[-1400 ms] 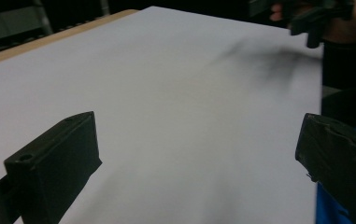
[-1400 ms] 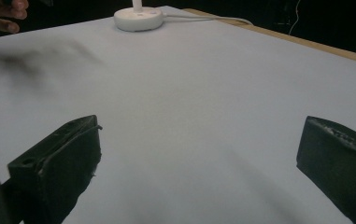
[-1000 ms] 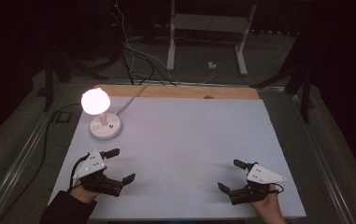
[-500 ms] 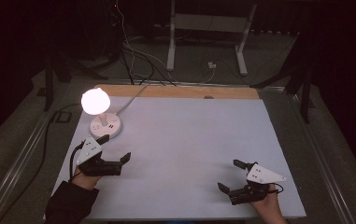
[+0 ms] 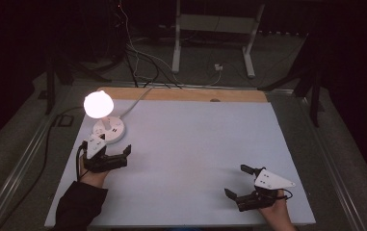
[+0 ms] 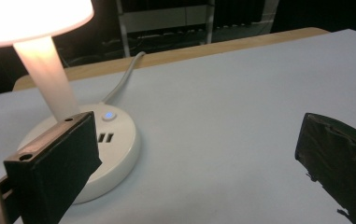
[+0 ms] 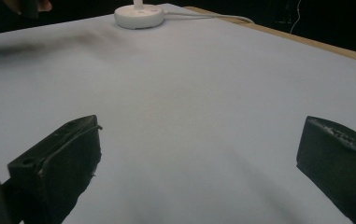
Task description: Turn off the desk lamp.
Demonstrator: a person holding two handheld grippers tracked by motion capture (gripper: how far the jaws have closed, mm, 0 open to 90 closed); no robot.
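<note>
So the left claw [image 5: 118, 156], wide open and empty, has slid up the white counter [image 5: 195, 144] right next to the glowing white round-based lamp [image 5: 108, 129], probably going for its button, while the right claw [image 5: 241, 185] stays parked open.

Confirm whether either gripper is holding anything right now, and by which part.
Nothing held: left gripper and right gripper both open, jaws apart over bare table.

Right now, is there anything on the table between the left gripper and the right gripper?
No. In the high view, the white tabletop between the left gripper and the right gripper is bare; the lit lamp stands beyond the left one.
</note>
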